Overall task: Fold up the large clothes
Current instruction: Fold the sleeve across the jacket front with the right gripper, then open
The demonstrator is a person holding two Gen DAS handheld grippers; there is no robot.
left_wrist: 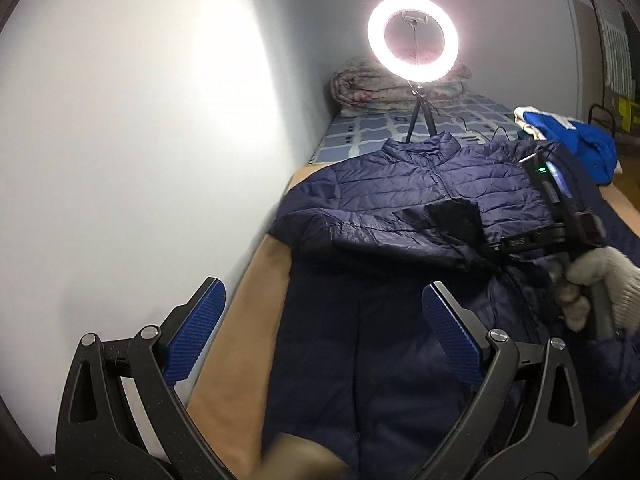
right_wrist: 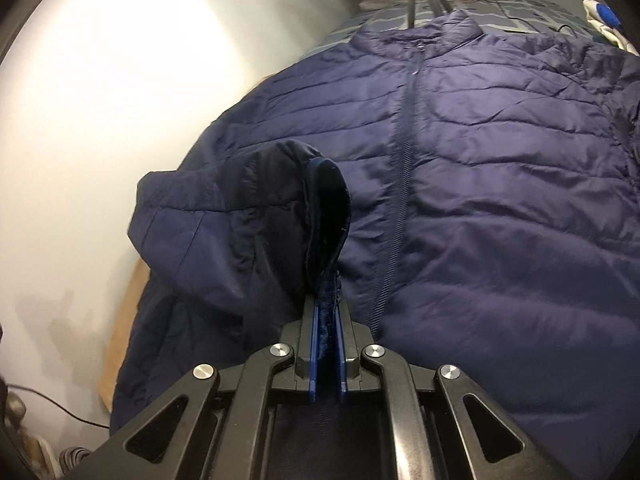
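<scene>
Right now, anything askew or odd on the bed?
Nothing damaged or spilled. The navy puffer jacket lies zipped and flat, one sleeve cuff pinched in the right claw over the chest. The left claw is open. A ring light stands on the bed.

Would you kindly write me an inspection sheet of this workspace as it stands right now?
Surface: a tan board on a bed, with a blue checked sheet beyond it.
Job's things: a navy puffer jacket lies front up, zipped; its sleeve cuff is lifted over the chest.
Clutter: a folded quilt at the far end; a blue and white garment to the right.
Grippers: the right gripper is shut on the sleeve cuff; the left gripper is open, holding nothing, above the jacket's lower part.
Cables: a thin black cable runs across the sheet from the ring light.
Surroundings: a plain white wall on the left.
</scene>
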